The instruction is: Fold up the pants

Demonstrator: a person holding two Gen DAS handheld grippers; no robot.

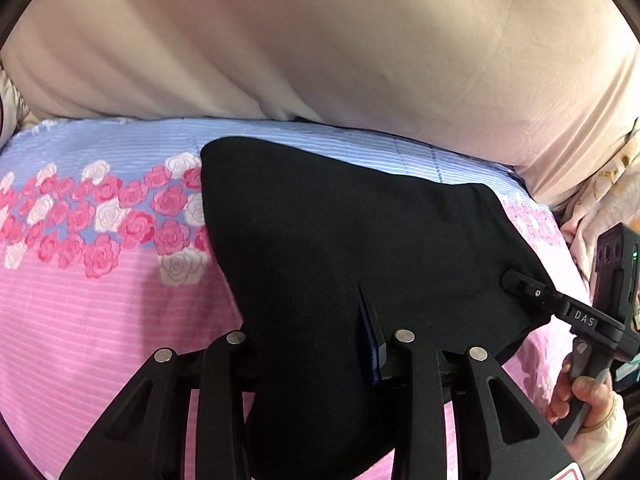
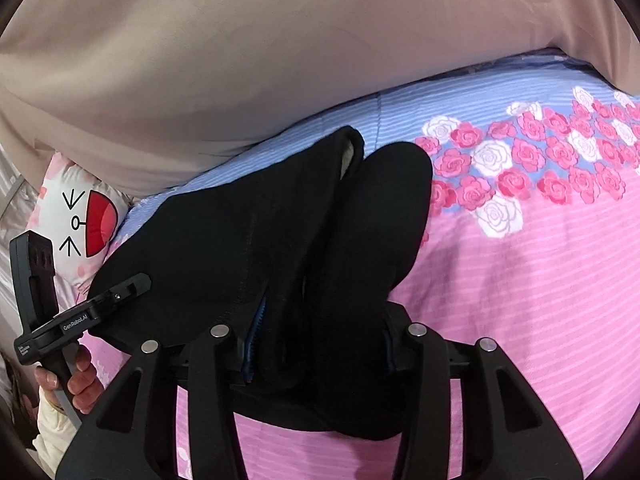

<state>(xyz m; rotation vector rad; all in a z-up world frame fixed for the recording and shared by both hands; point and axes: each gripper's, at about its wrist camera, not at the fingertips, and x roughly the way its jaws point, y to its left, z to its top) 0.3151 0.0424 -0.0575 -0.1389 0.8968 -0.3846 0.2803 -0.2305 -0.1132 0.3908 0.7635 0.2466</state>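
The black pants lie on the pink and blue rose-print bedsheet, partly lifted at the near edge. My left gripper is shut on the pants' near edge, cloth bunched between its fingers. My right gripper is shut on a thick fold of the pants, whose two leg ends point away. In the left wrist view the right gripper clamps the pants' right edge. In the right wrist view the left gripper clamps the left edge.
A beige duvet is heaped along the far side of the bed. A white cartoon-face pillow lies at the left in the right wrist view. A cream patterned cloth lies at the right edge in the left wrist view.
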